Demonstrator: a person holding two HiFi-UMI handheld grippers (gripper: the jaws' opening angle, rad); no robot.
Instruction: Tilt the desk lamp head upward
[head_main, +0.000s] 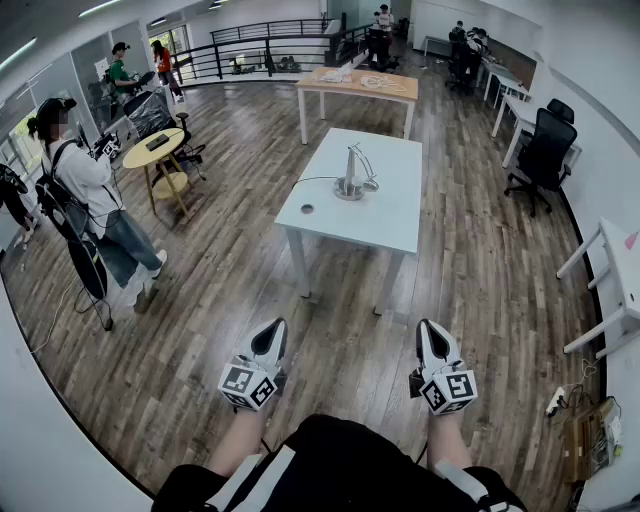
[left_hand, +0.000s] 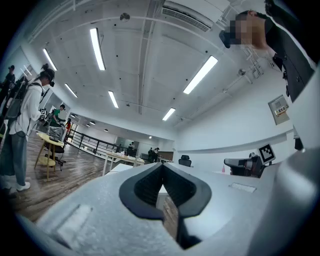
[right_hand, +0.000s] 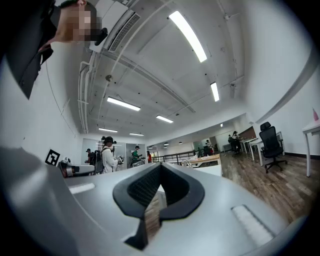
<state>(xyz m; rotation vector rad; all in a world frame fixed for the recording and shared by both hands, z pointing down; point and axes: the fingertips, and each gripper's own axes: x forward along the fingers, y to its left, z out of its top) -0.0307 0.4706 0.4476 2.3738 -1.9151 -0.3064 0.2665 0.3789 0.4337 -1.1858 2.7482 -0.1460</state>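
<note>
A silver desk lamp (head_main: 352, 176) stands on a round base near the middle of a white table (head_main: 390, 215), a few steps ahead of me. Its thin arm rises upright and its head hangs low to the right of the arm. A cable runs left from the base. My left gripper (head_main: 272, 336) and right gripper (head_main: 430, 336) hang low over the wooden floor, well short of the table. Both are shut with nothing between the jaws. In the left gripper view, the left gripper (left_hand: 162, 168) points up toward the ceiling. The right gripper (right_hand: 160, 168) does the same in its own view.
A small dark disc (head_main: 307, 209) lies on the white table's left part. A person with a backpack (head_main: 85, 195) stands at the left beside a round yellow table (head_main: 152, 150). A wooden table (head_main: 360, 88) stands farther back. An office chair (head_main: 543, 150) and white desks line the right wall.
</note>
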